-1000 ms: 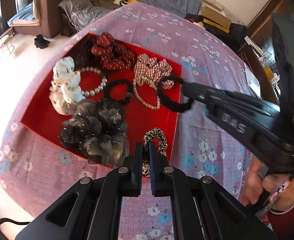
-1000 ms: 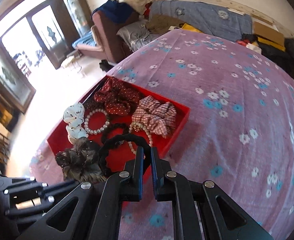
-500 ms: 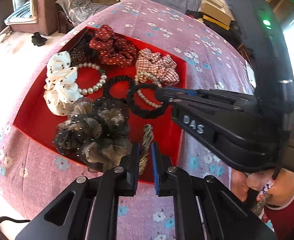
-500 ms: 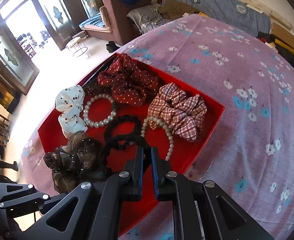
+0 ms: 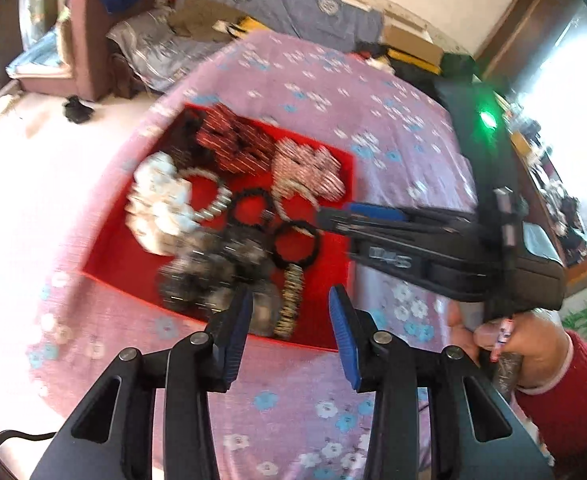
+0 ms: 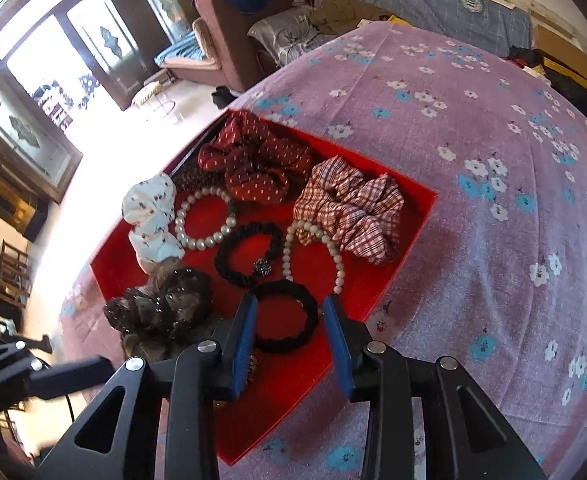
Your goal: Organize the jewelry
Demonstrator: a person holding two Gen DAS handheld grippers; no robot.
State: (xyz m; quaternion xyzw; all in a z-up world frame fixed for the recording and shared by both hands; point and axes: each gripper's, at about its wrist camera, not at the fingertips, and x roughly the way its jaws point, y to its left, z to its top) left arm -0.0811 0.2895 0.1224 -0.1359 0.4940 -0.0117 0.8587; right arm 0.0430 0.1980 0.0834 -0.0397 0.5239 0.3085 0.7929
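A red tray [image 6: 293,384] on the purple flowered cloth holds hair ties and bracelets. My right gripper [image 6: 291,320] hangs over its near corner with its jaws opening. A black hair tie [image 6: 285,316] lies flat on the tray floor between the pads, and they are not pressing on it. In the blurred left wrist view, my left gripper [image 5: 289,320] is also opening above the tray's [image 5: 113,256] near edge. A leopard-print hair tie [image 5: 289,304] lies loose in the tray beneath it. The right gripper [image 5: 329,214] reaches in from the right beside the black tie [image 5: 295,242].
Also in the tray are a red dotted scrunchie [image 6: 253,164], a plaid scrunchie [image 6: 349,208], a white scrunchie [image 6: 149,216], a pearl bracelet [image 6: 205,240], a beaded black tie [image 6: 249,256] and a dark gauzy scrunchie [image 6: 161,308]. Flowered cloth [image 6: 493,240] spreads to the right.
Both grippers have gone from shut to open. The right one brought the black tie down into the tray and let it go. The left one released the leopard tie and drew back upward.
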